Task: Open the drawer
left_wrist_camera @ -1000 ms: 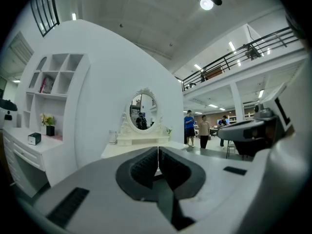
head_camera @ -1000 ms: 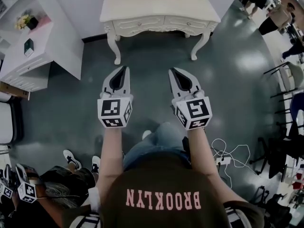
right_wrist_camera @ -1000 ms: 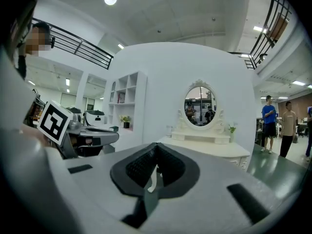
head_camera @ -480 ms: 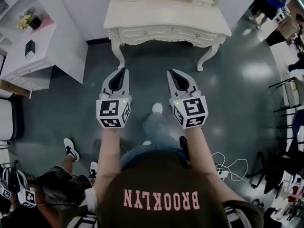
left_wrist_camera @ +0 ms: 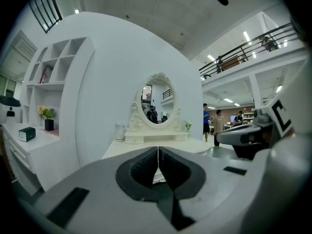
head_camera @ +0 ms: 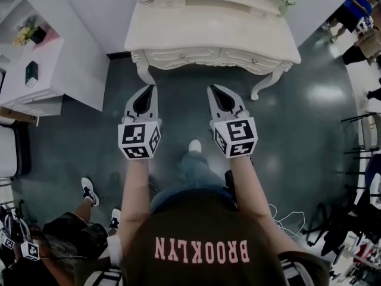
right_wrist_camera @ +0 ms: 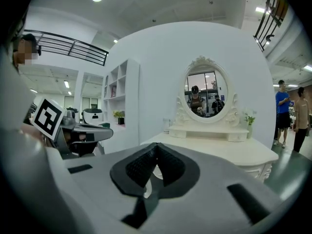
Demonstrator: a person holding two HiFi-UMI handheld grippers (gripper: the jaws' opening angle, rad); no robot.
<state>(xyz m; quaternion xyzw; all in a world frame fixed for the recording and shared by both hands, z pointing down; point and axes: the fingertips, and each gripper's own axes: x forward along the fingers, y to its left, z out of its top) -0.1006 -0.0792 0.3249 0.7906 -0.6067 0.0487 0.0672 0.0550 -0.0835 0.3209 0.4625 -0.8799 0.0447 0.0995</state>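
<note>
A cream dressing table (head_camera: 208, 22) with carved legs stands against the far wall. Two shallow drawers run along its front, the left drawer (head_camera: 181, 56) and the right drawer (head_camera: 251, 59), both closed. My left gripper (head_camera: 150, 88) is shut and empty, its tip a short way in front of the table's left leg. My right gripper (head_camera: 213, 89) is also shut and empty, just short of the drawer fronts. In the left gripper view the left gripper (left_wrist_camera: 158, 155) has its jaws together below the oval mirror (left_wrist_camera: 157, 104). In the right gripper view the right gripper (right_wrist_camera: 156, 152) points at the tabletop (right_wrist_camera: 234, 152).
A white shelf unit (head_camera: 36, 70) stands at the left with a small plant and a box on it. Another person (head_camera: 53, 243) with grippers is at the lower left. Bystanders (head_camera: 360, 22) stand at the far right, and chairs and cables (head_camera: 351, 219) lie at the right.
Both grippers and the person have moved forward toward the dressing table, which now sits closer and larger in the head view. Both pairs of jaws stayed shut.
</note>
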